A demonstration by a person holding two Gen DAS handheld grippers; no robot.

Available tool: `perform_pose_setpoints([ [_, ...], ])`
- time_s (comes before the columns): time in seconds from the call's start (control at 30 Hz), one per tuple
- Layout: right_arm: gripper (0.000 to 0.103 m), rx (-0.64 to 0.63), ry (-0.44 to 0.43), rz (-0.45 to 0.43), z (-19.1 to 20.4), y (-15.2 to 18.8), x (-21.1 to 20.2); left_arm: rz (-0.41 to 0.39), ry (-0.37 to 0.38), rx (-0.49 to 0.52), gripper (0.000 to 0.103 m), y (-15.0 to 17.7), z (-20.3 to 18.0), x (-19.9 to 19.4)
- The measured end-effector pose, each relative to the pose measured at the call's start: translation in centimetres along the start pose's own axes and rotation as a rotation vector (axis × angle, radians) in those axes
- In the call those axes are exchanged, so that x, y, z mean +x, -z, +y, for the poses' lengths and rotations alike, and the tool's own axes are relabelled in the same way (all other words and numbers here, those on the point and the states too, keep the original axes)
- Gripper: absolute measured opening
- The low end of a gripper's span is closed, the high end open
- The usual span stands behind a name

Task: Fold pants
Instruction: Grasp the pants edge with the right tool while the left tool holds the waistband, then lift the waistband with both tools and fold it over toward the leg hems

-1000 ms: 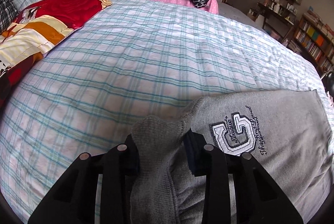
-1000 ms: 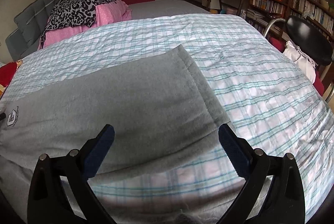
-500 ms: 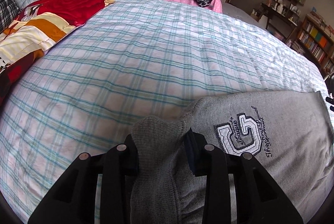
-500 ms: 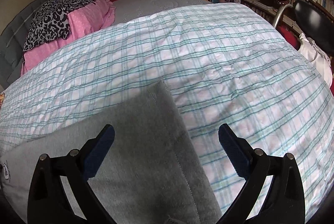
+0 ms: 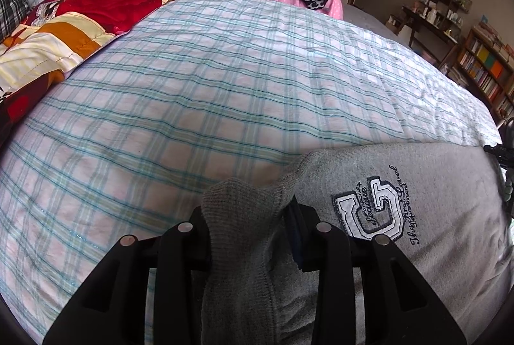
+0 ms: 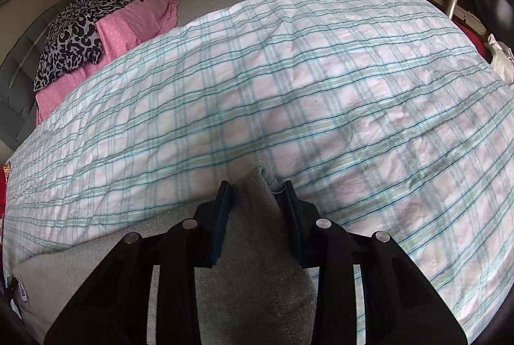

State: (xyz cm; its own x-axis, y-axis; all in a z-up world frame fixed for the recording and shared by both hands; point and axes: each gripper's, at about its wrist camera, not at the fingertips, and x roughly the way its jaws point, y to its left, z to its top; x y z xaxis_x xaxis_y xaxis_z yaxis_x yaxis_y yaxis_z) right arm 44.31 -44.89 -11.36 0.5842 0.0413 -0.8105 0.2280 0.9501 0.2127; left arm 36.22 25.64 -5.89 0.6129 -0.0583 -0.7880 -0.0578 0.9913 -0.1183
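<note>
Pants [image 5: 433,216] of soft grey knit lie flat on the plaid bedspread [image 5: 208,94], with a white-and-navy letter patch stitched beside the ribbed waistband. The left gripper [image 5: 249,216] is clamped on a bunched fold of that waistband; the right gripper [image 6: 257,203] is closed on a corner of grey cloth at the far end. Both tools hide the fabric beneath them, and the small script by the patch is hard to read
</note>
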Motion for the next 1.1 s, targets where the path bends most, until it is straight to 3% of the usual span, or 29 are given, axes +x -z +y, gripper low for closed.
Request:
perform_pose_setpoints([
  [0.1, 0.013, -0.028, 0.011, -0.034, 0.0, 0.4, -1.5, -0.004, -0.001, 0.001, 0.035, 0.0, 0.0, 0.0],
  [0.37, 0.012, -0.059, 0.006, -0.175, 0.5, 1.4, -9.1, -0.047, -0.003, -0.004, 0.033, 0.1, -0.1, -1.2],
  [0.47, 0.012, -0.064, -0.002, -0.216, 0.1, 2.2, -12.7, -0.058, 0.030, -0.045, 0.032, -0.4, 0.1, -2.5],
  [0.77, 0.012, -0.027, -0.056, -0.347, -1.4, 5.5, -22.2, -0.186, 0.126, -0.070, 0.031, 0.1, -0.2, -10.3],
  [1.1, 0.012, 0.066, -0.133, -0.433, -5.2, 13.3, -29.8, -0.283, 0.216, -0.028, 0.031, 4.8, -0.7, -18.4],
])
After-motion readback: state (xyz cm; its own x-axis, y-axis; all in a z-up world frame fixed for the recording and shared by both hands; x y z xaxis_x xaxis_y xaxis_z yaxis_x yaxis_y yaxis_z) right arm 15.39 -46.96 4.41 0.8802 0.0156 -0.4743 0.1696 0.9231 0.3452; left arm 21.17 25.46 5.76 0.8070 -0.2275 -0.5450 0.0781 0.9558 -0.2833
